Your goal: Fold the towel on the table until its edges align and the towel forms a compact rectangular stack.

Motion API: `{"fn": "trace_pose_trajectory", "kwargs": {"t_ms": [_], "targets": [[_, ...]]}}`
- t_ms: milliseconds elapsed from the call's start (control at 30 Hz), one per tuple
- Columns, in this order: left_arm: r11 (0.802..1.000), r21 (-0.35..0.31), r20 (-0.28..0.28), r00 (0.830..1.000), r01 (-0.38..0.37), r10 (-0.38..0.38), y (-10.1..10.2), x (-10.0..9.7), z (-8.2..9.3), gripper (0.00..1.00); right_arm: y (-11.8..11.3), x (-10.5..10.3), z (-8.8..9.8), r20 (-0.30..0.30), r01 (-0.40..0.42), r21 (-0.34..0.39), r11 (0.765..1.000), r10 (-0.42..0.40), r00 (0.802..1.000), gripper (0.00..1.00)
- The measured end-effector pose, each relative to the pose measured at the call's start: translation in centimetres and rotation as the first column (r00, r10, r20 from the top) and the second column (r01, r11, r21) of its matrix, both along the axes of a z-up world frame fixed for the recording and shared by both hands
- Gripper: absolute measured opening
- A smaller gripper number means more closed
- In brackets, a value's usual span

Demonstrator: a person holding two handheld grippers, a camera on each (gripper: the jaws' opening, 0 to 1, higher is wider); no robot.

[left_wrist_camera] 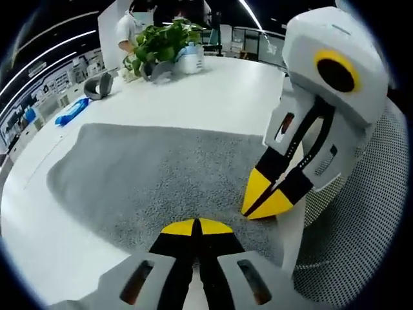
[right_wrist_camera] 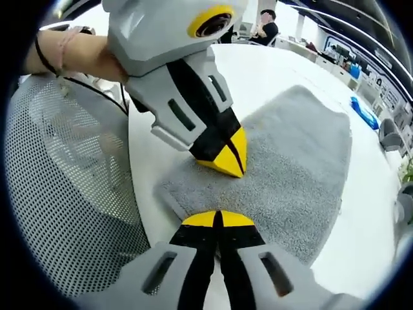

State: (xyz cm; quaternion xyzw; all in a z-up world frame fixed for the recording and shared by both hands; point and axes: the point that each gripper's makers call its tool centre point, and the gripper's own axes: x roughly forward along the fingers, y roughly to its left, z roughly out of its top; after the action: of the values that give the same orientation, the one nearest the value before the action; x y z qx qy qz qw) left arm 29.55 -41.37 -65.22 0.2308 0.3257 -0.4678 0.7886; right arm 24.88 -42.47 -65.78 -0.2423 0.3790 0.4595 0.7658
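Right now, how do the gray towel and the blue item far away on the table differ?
The towel is gray, fuzzy and large, spread flat near both hand-held grippers, left and right. The blue item is small, smooth-looking and lies far from them, apart from the towel. Both rest on the white table.

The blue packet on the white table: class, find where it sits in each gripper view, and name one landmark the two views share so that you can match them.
Left gripper view: the blue packet lies at the upper left, on the table beyond the far left corner of the grey towel.
Right gripper view: the packet lies at the upper right, beyond the towel's far end.
Shared landmark: the grey towel.
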Motion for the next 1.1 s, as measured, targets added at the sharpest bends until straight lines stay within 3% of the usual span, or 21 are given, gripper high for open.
{"fn": "trace_pose_trajectory", "kwargs": {"t_ms": [167, 300, 333, 433, 533, 600, 667, 733, 833, 933, 1100], "targets": [[1.0, 0.026, 0.043, 0.999, -0.017, 0.016, 0.9, 0.7, 0.0, 0.01, 1.2, 0.4, 0.1, 0.039, -0.039, 0.038, 0.999, 0.037, 0.999, 0.0], [0.999, -0.015, 0.025, 0.999, -0.041, 0.041, 1.0, 0.9, 0.0, 0.01, 0.8, 0.1, 0.6, 0.045, -0.178, 0.055, 0.982, 0.176, 0.983, 0.0], [0.999, -0.017, 0.026, 0.999, -0.042, 0.043, 1.0, 0.9, 0.0, 0.01, 0.2, 0.4, 1.0, 0.055, -0.178, 0.036, 0.983, 0.176, 0.983, 0.0], [0.999, -0.016, 0.031, 0.999, -0.035, 0.035, 1.0, 0.9, 0.0, 0.01, -2.0, 2.7, 1.7, 0.188, -0.18, -0.083, 0.98, 0.193, 0.963, 0.0], [0.999, -0.015, 0.034, 0.999, -0.028, 0.029, 0.9, 0.8, 0.1, 0.01, -4.9, 2.6, 0.3, 0.122, -0.175, -0.168, 0.97, 0.197, 0.973, 0.0], [1.0, -0.012, 0.034, 0.999, -0.027, 0.027, 0.9, 0.8, 0.1, 0.01, -5.6, 2.9, 0.2, 0.132, -0.17, -0.148, 0.974, 0.19, 0.973, 0.0], [1.0, -0.004, 0.041, 0.999, -0.021, 0.021, 0.9, 0.8, 0.1, 0.01, -5.9, 2.7, 0.5, 0.12, -0.142, -0.083, 0.986, 0.151, 0.981, 0.0], [1.0, 0.022, 0.062, 0.998, -0.011, 0.009, 0.8, 0.9, 0.1, 0.01, -6.7, 2.7, 0.2, 0.107, -0.104, -0.089, 0.991, 0.113, 0.988, 0.0], [0.998, 0.07, 0.108, 0.994, -0.005, -0.003, 1.0, 1.4, 0.1, 0.01, -6.0, 2.8, 0.1, 0.117, -0.045, -0.039, 0.998, 0.05, 0.992, 0.0], [0.991, 0.131, 0.182, 0.983, -0.023, -0.001, 2.0, 2.4, 0.2, 0.01, -4.6, 2.8, 0.1, 0.131, -0.052, -0.048, 0.998, 0.057, 0.99, 0.0], [0.982, 0.142, 0.176, 0.979, -0.123, 0.097, 3.7, 3.4, 0.3, 0.01, -2.4, 2.9, 0.0, 0.161, -0.105, -0.046, 0.993, 0.111, 0.981, 0.0]]}}
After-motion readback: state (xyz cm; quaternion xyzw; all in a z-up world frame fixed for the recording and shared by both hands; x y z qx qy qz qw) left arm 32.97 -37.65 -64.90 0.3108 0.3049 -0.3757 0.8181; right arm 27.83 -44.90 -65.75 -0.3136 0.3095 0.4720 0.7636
